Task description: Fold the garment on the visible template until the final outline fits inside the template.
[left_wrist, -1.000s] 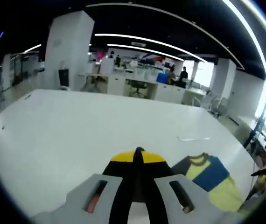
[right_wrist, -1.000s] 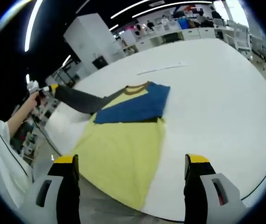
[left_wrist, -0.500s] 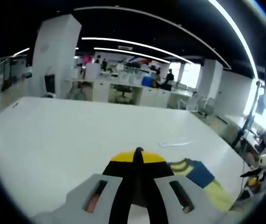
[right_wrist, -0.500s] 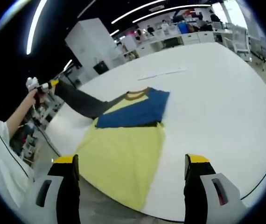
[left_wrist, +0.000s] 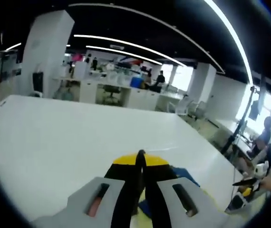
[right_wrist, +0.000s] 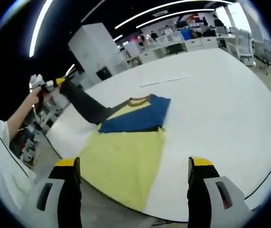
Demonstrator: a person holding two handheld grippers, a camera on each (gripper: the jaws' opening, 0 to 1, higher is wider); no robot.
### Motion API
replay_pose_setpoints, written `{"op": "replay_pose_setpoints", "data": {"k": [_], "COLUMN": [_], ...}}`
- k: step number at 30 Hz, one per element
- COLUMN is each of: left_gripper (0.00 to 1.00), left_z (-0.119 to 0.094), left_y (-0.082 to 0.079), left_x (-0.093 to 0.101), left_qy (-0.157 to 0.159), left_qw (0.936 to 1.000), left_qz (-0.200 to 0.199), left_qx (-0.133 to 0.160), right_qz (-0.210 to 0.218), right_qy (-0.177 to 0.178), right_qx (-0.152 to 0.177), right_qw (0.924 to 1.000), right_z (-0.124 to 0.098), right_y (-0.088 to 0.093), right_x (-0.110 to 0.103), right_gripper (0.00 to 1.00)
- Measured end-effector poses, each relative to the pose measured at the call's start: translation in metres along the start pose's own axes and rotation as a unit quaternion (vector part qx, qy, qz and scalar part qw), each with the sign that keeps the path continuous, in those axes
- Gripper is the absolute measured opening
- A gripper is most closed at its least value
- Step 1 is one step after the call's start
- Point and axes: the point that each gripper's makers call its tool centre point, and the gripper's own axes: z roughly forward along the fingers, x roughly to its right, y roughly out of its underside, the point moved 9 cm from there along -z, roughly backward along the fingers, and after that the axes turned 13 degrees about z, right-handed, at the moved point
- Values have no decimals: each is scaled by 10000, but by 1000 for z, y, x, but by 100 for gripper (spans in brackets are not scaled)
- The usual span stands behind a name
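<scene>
Open-plan office: desk rows (left_wrist: 126, 95), ceiling light strips (left_wrist: 126, 45).

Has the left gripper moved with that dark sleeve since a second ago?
Yes. In the right gripper view the left gripper, shut on the dark sleeve, has risen against the white table, lifting the sleeve higher off it.

**Right gripper view: garment flat, sleeve raised**

The garment (right_wrist: 126, 142) lies on the white tabletop (right_wrist: 221, 109), yellow body nearest, blue sleeve folded across the chest. The dark grey sleeve (right_wrist: 85, 105) rises off the tabletop, pinched at its cuff by the left gripper (right_wrist: 54, 83). The right gripper (right_wrist: 133, 166) stands wide apart, its yellow-tipped fingers (right_wrist: 199, 183) holding nothing.
</scene>
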Motion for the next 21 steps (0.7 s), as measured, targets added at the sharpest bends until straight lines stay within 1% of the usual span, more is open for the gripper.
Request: {"op": "replay_pose_setpoints", "data": {"k": [4,10,13,18,21], "left_gripper": [0,0,0,0,0], "left_z": [4,12,17,28,34], "left_y": [-3,-3,-2,2,5], "left_x": [14,30,43,63,72], "left_qy": [128,282,480,619,683], "left_qw": [9999,9996,9985,9976,9969], "left_qz": [6,-21,-243,-313,-393], "left_qx": [20,24,28,-26,-42], "right_qz": [0,-1,-76,-134,-148], "right_qy": [27,24,17,-28,-37], "right_qx": [32,87,59,82,102], "right_qw": [10000,10000,10000,9999,9998], "right_z": [-7,-15,-18,-25,-29], "right_y": [3,5,6,5,4], "right_x": [1,1,1,1,2], "right_gripper": [93,93,93,93,93]}}
